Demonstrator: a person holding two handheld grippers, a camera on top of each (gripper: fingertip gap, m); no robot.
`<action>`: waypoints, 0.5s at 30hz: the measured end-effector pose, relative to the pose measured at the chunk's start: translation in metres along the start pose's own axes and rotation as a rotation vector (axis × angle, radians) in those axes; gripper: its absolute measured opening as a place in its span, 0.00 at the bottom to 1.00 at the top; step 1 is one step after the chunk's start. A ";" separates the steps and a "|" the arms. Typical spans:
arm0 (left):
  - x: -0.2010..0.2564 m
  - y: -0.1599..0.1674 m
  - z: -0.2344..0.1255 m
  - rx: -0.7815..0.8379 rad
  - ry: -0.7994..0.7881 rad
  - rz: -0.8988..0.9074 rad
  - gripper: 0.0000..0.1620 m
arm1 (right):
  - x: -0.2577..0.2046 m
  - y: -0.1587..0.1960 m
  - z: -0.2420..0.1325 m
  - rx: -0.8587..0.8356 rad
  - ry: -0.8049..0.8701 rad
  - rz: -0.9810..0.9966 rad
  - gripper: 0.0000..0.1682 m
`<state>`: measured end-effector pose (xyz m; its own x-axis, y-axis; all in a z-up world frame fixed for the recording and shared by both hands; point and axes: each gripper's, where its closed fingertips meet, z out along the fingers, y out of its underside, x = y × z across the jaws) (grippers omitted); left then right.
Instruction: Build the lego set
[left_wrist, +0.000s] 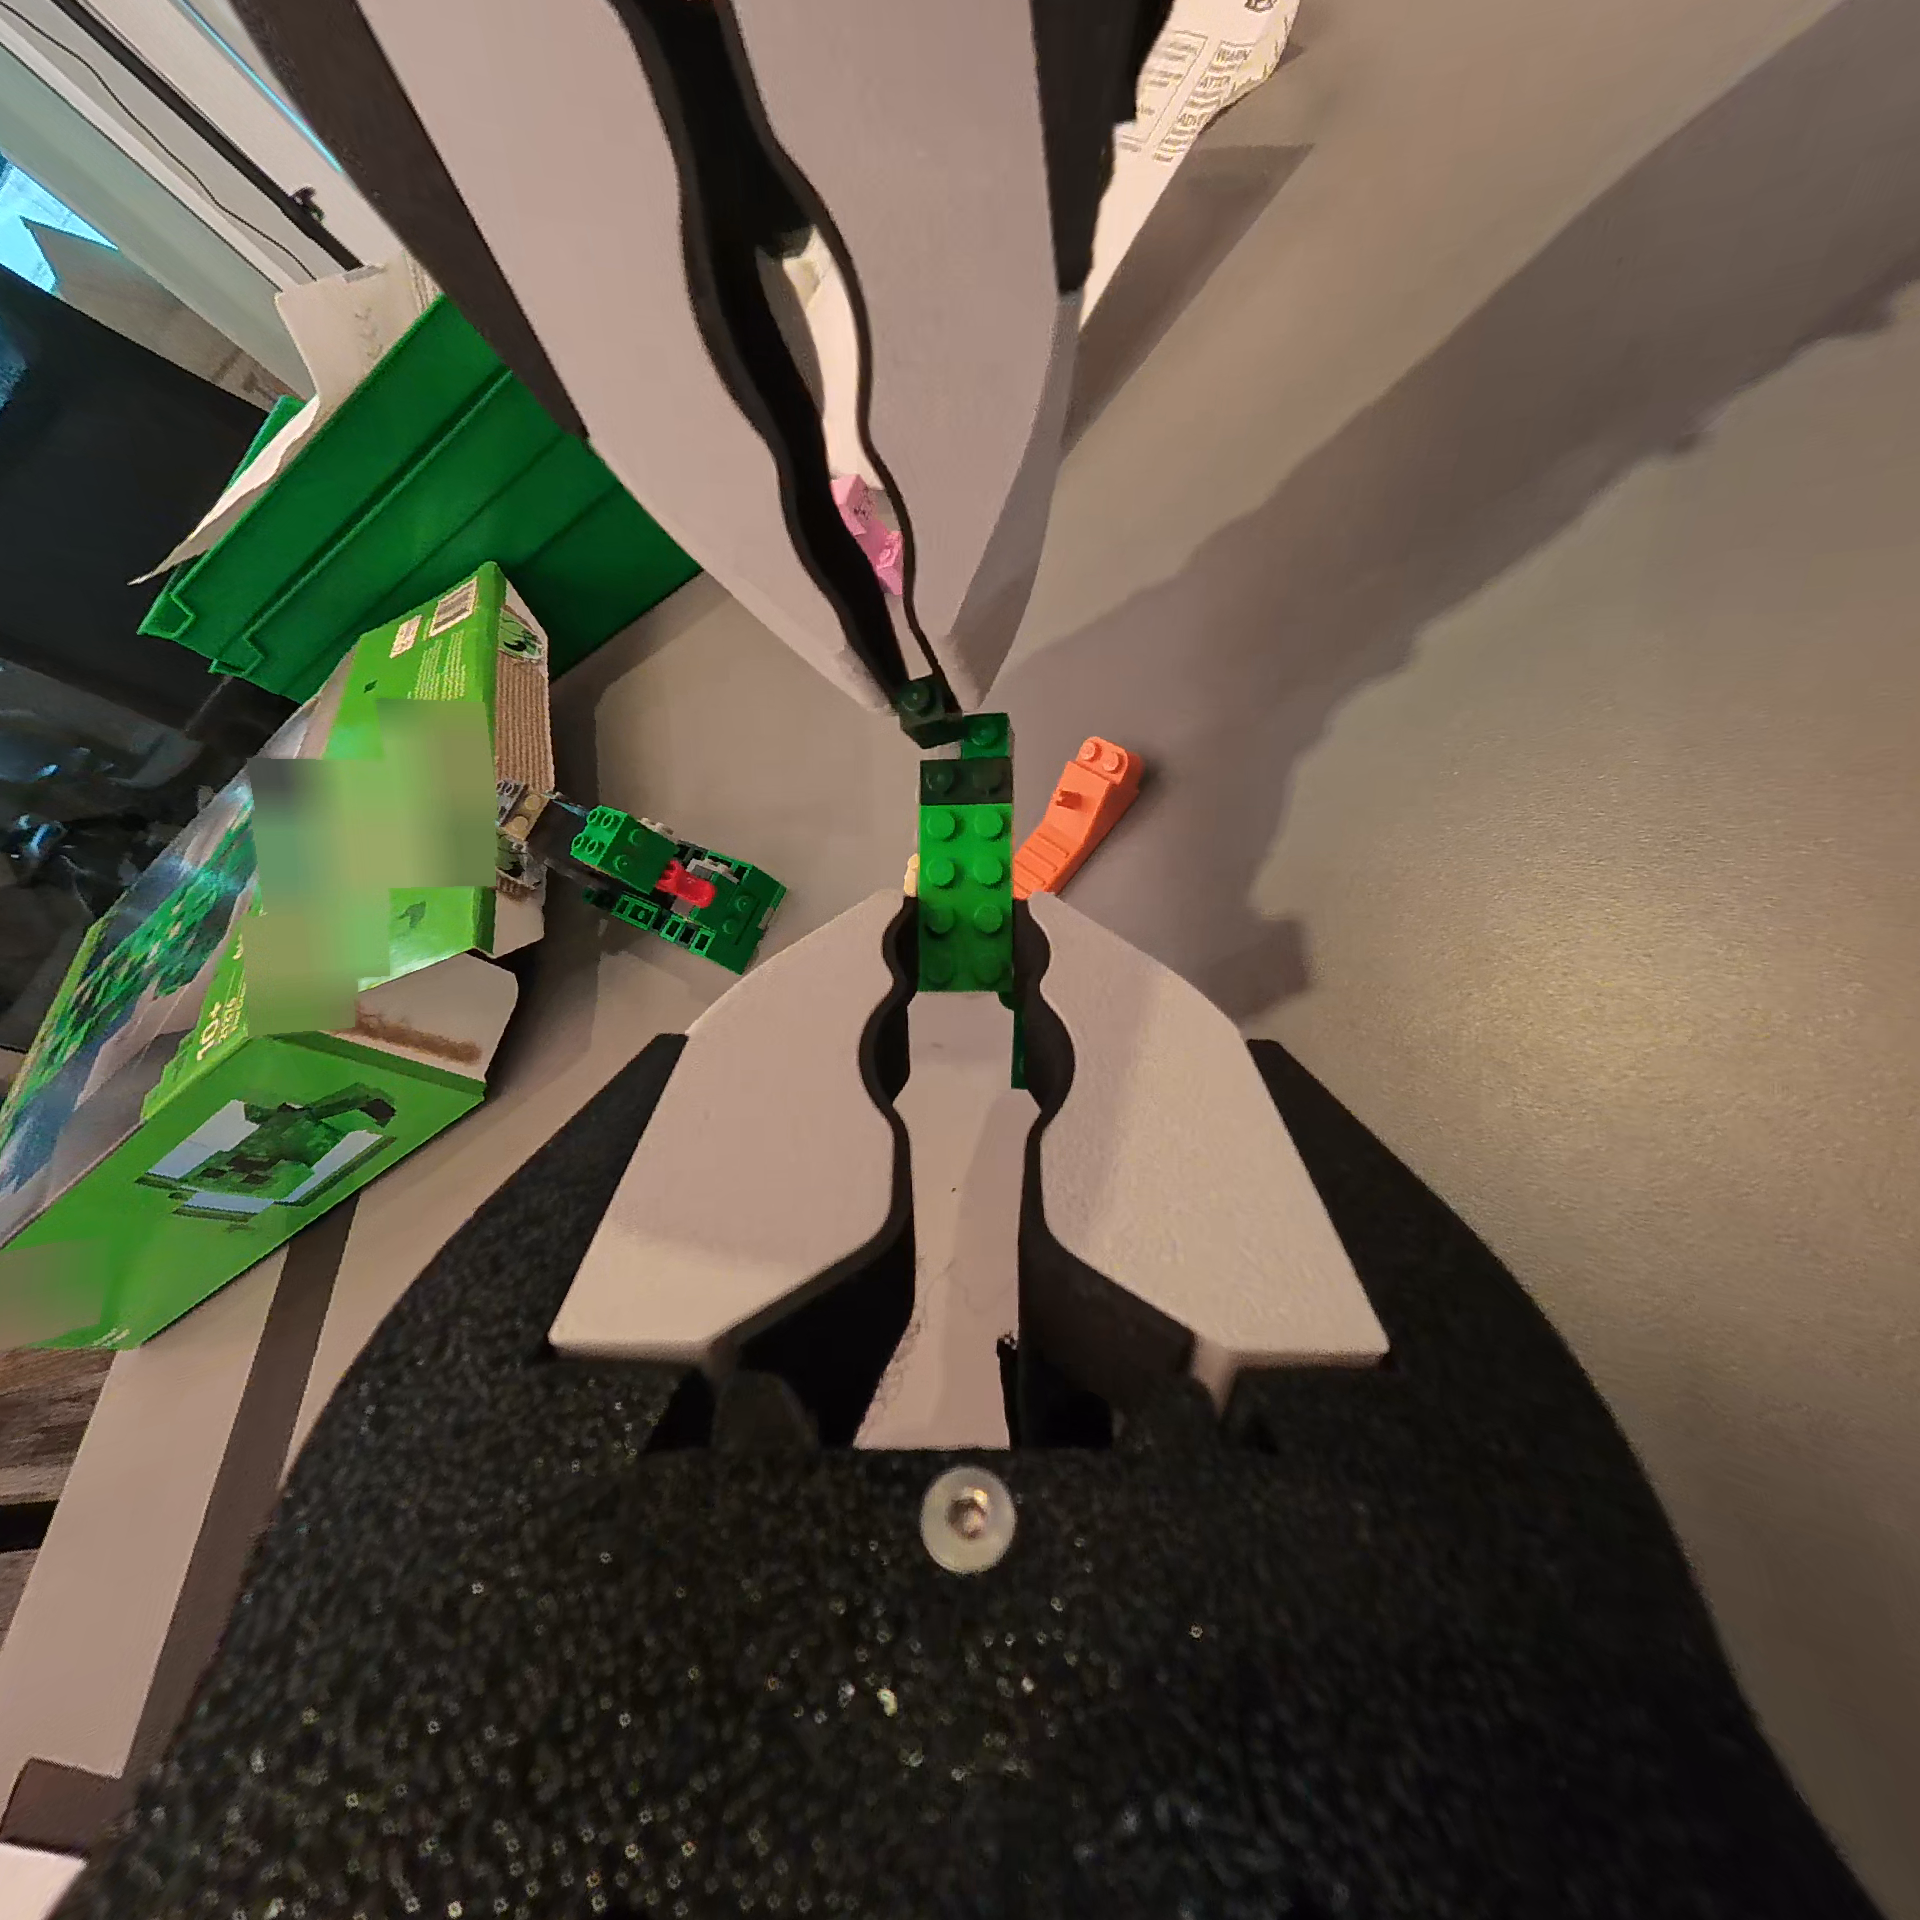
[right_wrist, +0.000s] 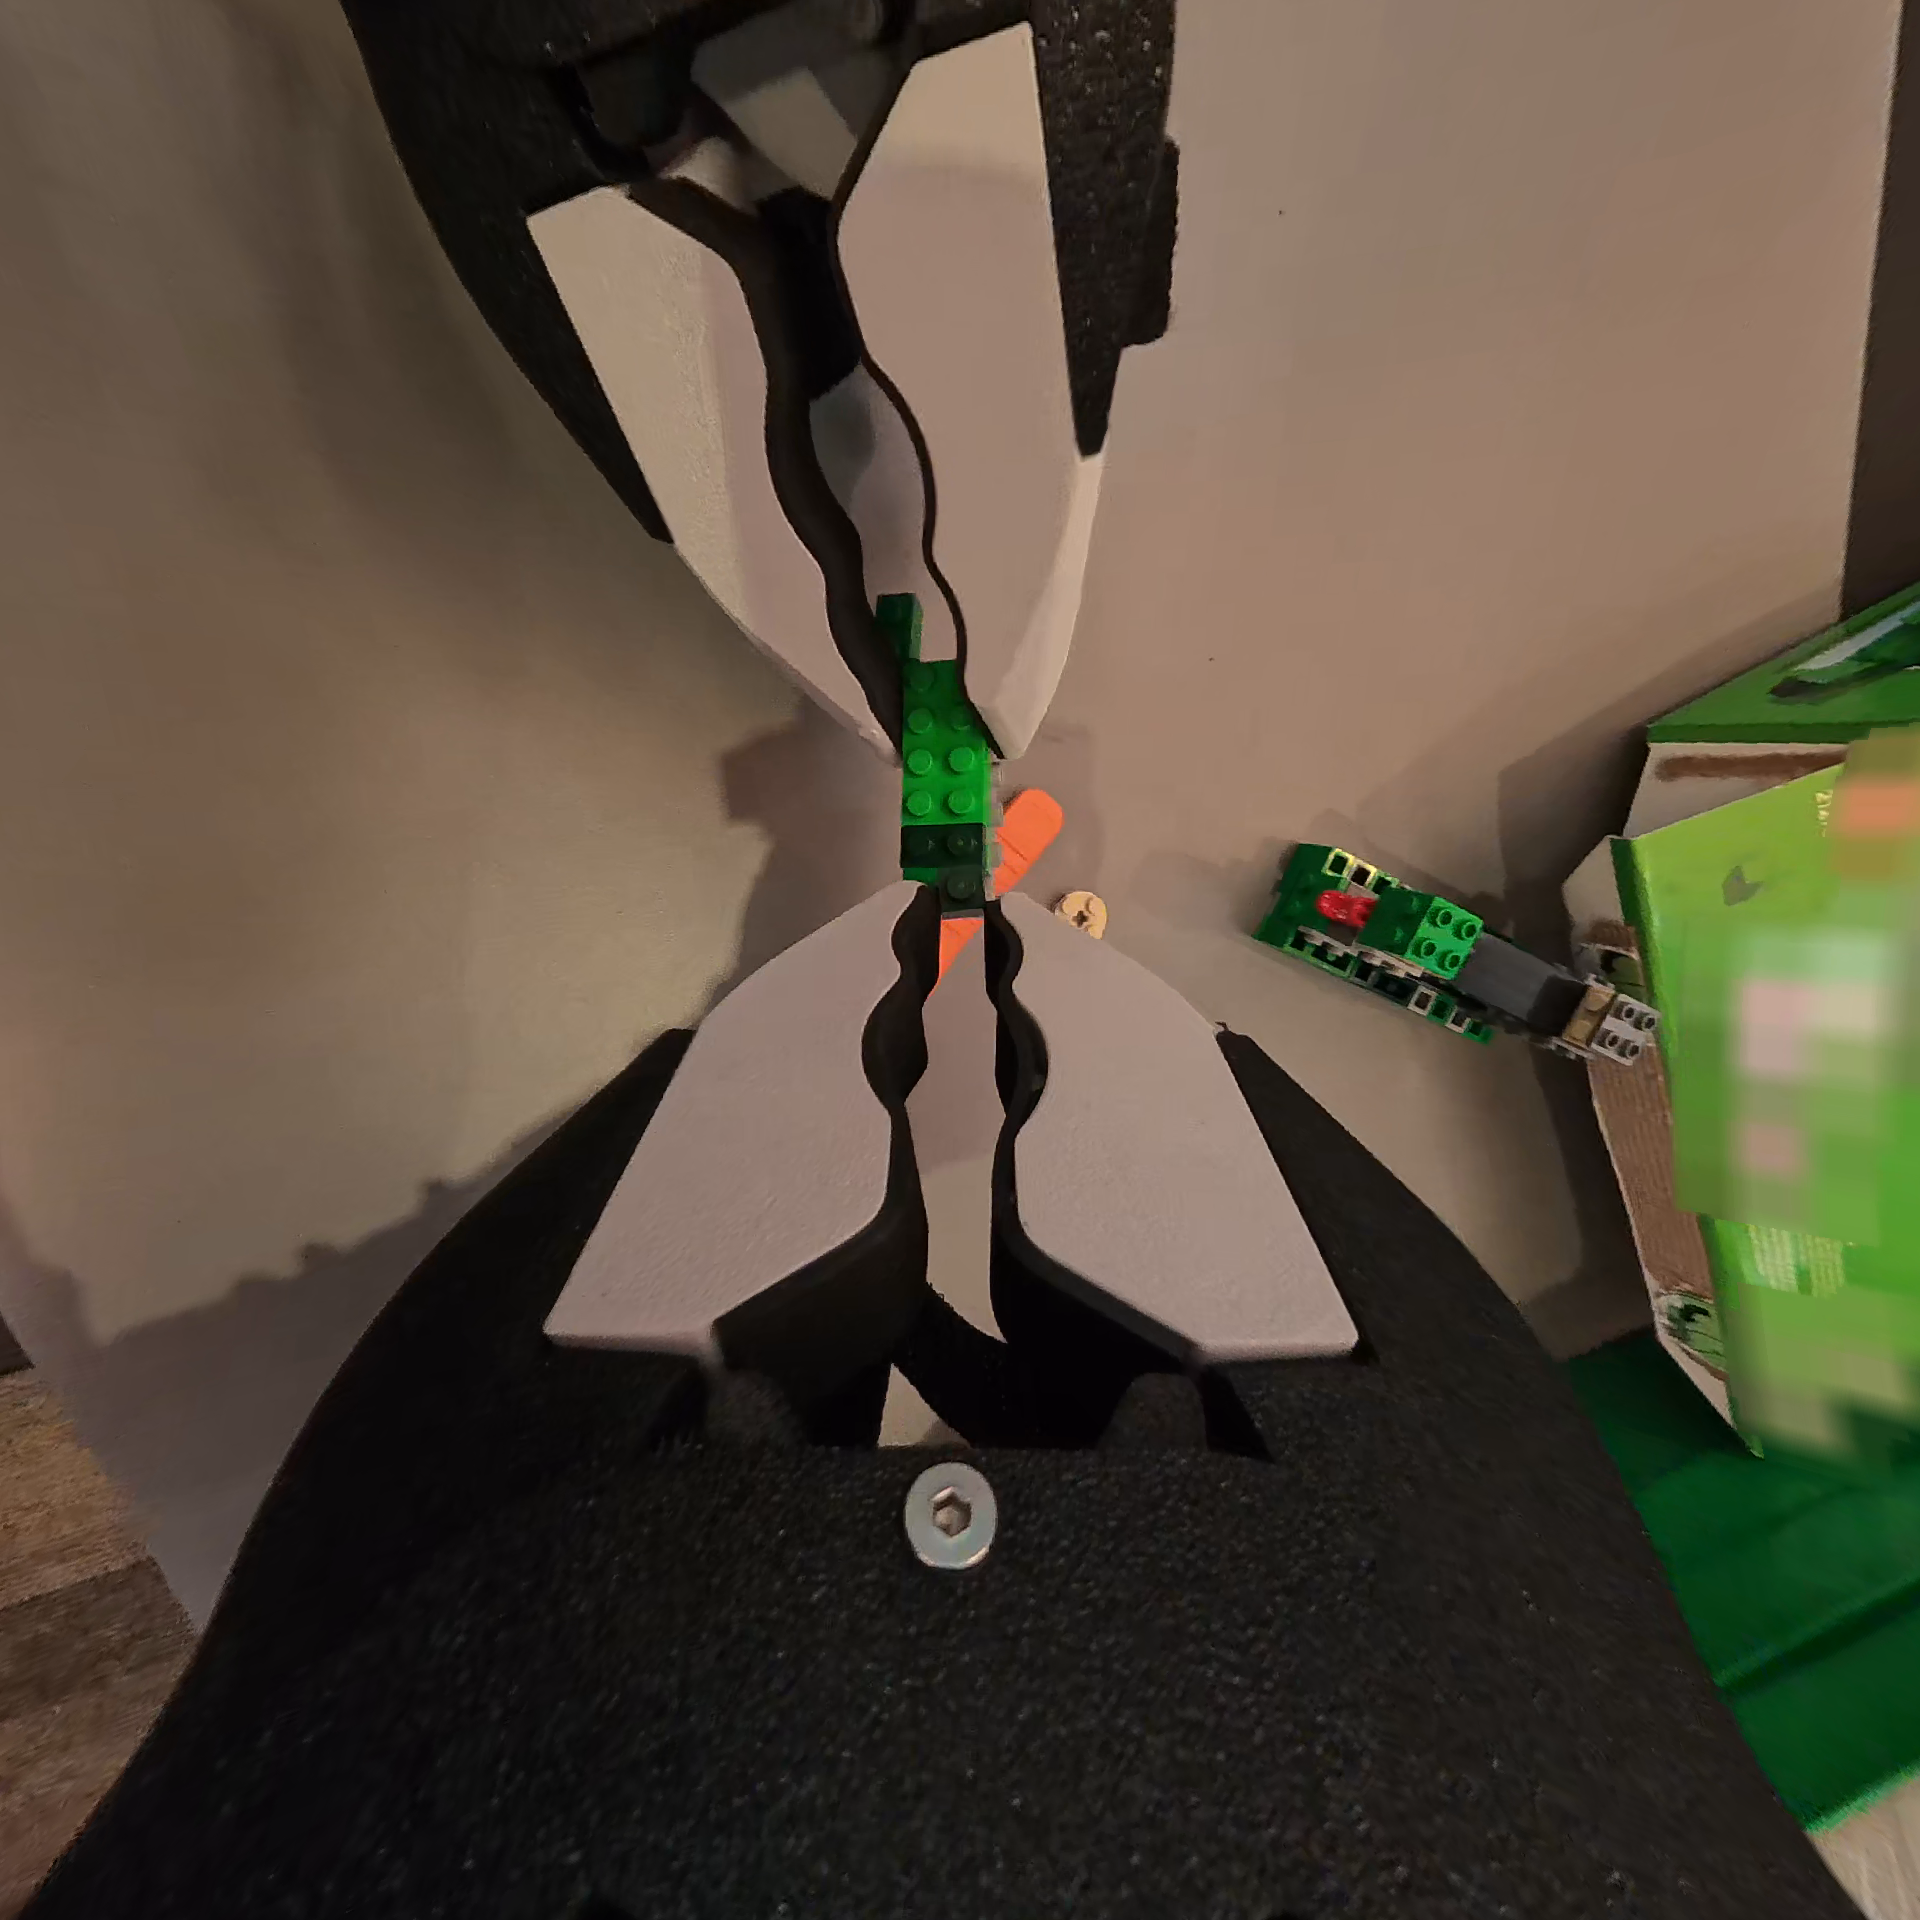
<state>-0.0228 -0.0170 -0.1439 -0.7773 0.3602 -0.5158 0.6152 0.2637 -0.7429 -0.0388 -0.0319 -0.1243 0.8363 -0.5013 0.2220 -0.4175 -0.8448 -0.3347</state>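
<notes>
My left gripper is shut on a bright green studded plate stack with a dark green plate at its far end, held above the table. My right gripper comes in from the opposite side and is shut on a small dark green piece, which touches the far end of the stack, slightly tilted. In the right wrist view my right gripper pinches that small piece against the stack, which the left gripper holds.
An orange brick separator lies on the grey table under the stack. A partly built green model lies to the left next to the open green set box. A green bin, a pink piece and a small tan piece are nearby. The grippers are tip to tip, or close to it.
</notes>
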 end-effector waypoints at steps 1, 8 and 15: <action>0.000 0.000 0.000 0.000 -0.001 0.004 0.10 | 0.001 0.000 0.000 -0.002 -0.002 0.006 0.05; 0.001 -0.002 0.000 -0.003 -0.006 0.025 0.10 | -0.001 0.002 0.003 -0.031 -0.017 0.006 0.05; 0.000 -0.002 -0.001 0.004 -0.003 0.013 0.10 | -0.002 0.001 0.002 -0.053 -0.004 -0.011 0.05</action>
<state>-0.0244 -0.0165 -0.1421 -0.7698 0.3611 -0.5263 0.6244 0.2556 -0.7381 -0.0397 -0.0311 -0.1271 0.8422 -0.4916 0.2215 -0.4269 -0.8588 -0.2832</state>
